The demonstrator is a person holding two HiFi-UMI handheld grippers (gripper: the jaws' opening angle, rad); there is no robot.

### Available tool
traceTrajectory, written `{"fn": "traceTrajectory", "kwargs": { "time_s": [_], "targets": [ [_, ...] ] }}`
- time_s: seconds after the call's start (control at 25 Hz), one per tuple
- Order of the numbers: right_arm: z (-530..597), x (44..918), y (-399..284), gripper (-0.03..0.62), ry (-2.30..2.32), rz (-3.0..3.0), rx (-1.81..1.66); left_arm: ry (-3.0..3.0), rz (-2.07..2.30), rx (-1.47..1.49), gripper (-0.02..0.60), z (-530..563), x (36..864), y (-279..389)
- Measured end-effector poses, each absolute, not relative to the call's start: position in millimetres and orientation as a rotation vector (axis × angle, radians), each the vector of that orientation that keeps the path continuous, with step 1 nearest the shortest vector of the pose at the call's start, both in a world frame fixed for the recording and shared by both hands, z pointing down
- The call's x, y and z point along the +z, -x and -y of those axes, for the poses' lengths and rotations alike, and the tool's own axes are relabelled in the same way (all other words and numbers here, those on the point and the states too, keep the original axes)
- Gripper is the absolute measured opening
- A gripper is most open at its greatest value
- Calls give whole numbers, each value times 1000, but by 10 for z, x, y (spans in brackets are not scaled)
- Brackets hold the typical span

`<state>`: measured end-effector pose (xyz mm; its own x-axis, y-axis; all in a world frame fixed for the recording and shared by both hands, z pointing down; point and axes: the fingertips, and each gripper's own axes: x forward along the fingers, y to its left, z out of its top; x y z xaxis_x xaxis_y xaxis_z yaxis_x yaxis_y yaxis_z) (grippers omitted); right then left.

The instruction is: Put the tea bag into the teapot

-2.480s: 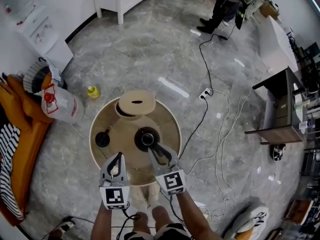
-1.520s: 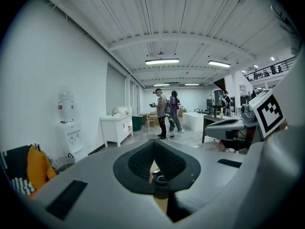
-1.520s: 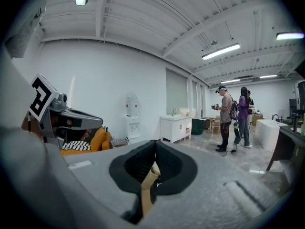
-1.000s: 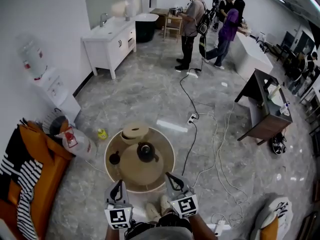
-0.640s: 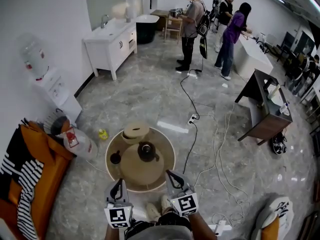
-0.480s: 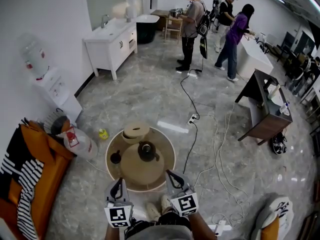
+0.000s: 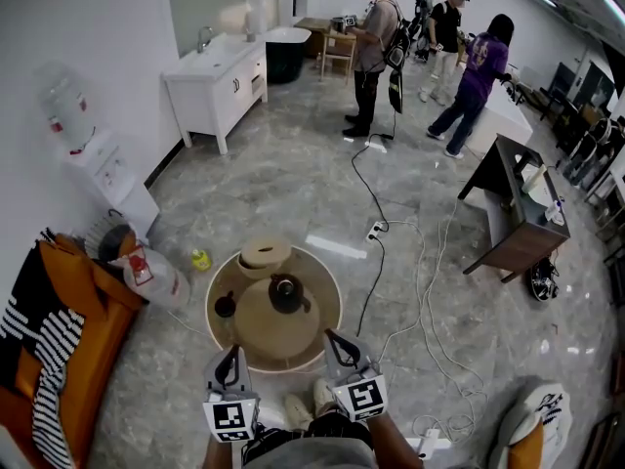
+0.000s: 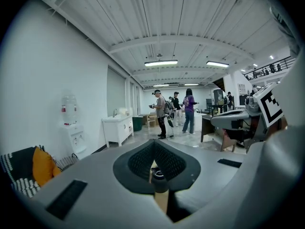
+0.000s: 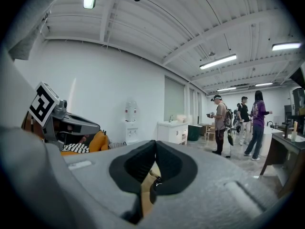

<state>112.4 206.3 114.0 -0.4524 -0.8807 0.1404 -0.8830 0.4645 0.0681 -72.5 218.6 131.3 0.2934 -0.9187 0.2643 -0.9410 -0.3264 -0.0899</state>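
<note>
On the round desk (image 7: 276,338), toward its far half and a little right of centre, the dark teapot (image 7: 285,294) stands upright. Handle or spout points to the desk's near-right. Whether anything lies inside it cannot be told from this height.

Left of the teapot, apart from it and near the desk's left rim, sits a small dark round piece (image 7: 226,307); too small to say if it is a lid or a cup. At the desk's far edge a round beige stool (image 7: 265,255) overlaps the rim.

Near edge of the desk: left gripper (image 7: 230,356) hangs just over the near-left rim, tips aimed toward the teapot. Its own view shows the jaws pressed together at the tips, black ribbed pads (image 8: 140,161) forming a closed arch with nothing pinched. The teapot shows through the gap under the arch.

Right gripper (image 7: 333,338) hangs over the desk's near-right rim, also aimed inward. Jaws pressed together, nothing pinched; only tan desk and a dark shape show below the tips.

Off the desk, on the grey stone floor:
- Small yellow bottle (image 7: 199,261), just beyond the far-left rim.
- Clear water jug (image 7: 154,277) on its side, left of the desk.
- Orange sofa (image 7: 59,360) with a striped cloth, farther left.
- Black cable (image 7: 376,262) running from the desk's right side away across the floor.
- White cabinet (image 7: 215,76), far beyond the desk on the left.
- Several people (image 7: 371,37) standing well beyond the desk.
</note>
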Motion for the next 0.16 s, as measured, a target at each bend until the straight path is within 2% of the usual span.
{"fn": "traceTrajectory", "kwargs": {
  "time_s": [0.16],
  "targets": [
    [-2057,1129,-1099,0,-1548,2552,22,-2492,1760,414,17,-2171,1273,697]
  ]
}}
